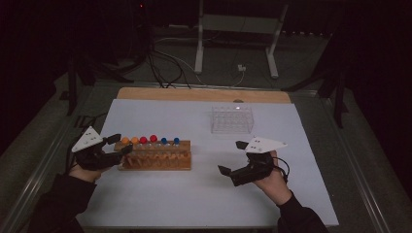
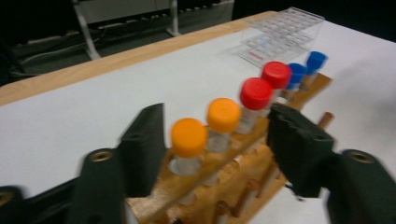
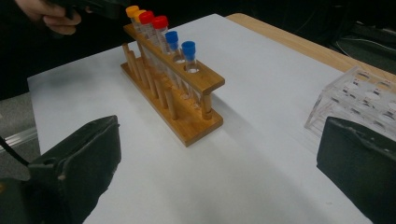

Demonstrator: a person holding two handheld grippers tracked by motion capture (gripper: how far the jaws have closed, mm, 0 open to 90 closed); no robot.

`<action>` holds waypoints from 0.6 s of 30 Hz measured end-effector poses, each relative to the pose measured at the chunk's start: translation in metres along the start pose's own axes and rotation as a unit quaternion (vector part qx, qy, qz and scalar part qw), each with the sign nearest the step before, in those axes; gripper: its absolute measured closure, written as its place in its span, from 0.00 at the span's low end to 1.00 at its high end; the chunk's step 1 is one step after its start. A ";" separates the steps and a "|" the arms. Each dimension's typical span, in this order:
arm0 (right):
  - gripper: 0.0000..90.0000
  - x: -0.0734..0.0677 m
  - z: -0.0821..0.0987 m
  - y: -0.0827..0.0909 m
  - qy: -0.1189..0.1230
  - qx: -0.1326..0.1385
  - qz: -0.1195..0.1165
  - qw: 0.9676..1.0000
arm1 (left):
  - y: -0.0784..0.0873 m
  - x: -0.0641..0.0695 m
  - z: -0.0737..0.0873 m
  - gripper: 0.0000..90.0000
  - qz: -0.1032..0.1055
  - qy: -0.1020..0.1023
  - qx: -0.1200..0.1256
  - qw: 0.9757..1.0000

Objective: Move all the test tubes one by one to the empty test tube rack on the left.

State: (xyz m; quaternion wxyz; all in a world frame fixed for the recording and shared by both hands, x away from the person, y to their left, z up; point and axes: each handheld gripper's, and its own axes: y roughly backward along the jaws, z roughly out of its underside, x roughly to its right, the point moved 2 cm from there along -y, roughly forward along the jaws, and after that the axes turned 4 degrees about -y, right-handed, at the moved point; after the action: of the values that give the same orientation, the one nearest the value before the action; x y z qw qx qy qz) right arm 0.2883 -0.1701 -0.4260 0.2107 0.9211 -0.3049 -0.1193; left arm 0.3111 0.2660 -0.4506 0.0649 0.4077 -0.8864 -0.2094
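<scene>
Orange-capped clear tube [image 2: 188, 142] at the near end of the wooden tube rack [image 1: 155, 160] is what we're working: it sits upright in its end hole, with a second orange-capped tube [image 2: 223, 120], two red-capped tubes [image 2: 256, 97] and two blue-capped tubes [image 2: 296, 73] lined up behind it.

We read the step as release or re-grip at that end tube. Left gripper [image 2: 215, 149] straddles the rack end, jaws part open on either side of the orange cap, pads clear of it, nothing held.

Next move, as we judge it: either close squarely on the cap and lift straight up so the tube clears its hole without dragging the rack, or back off level without clipping the neighbour.

Clear plastic grid rack [image 1: 232, 119] stands apart, farther back on the white surface [image 1: 204, 199].

Pose: left hand [image 1: 80, 170] low at the rack's left end, gripper pointing along the row. Right gripper [image 1: 235, 158] idles wide and empty over the bare surface right of the wooden rack, aimed towards it.
</scene>
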 end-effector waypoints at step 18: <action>0.00 0.002 0.001 0.001 -0.004 0.002 0.000 1.000 | 0.008 0.043 0.003 0.02 0.079 0.011 0.008 0.997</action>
State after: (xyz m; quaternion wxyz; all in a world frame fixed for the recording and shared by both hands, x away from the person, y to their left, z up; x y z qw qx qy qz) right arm 0.2891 -0.1722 -0.4271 0.2076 0.9210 -0.3063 -0.1218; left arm 0.2762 0.2396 -0.4518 0.0871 0.3395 -0.9167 -0.1918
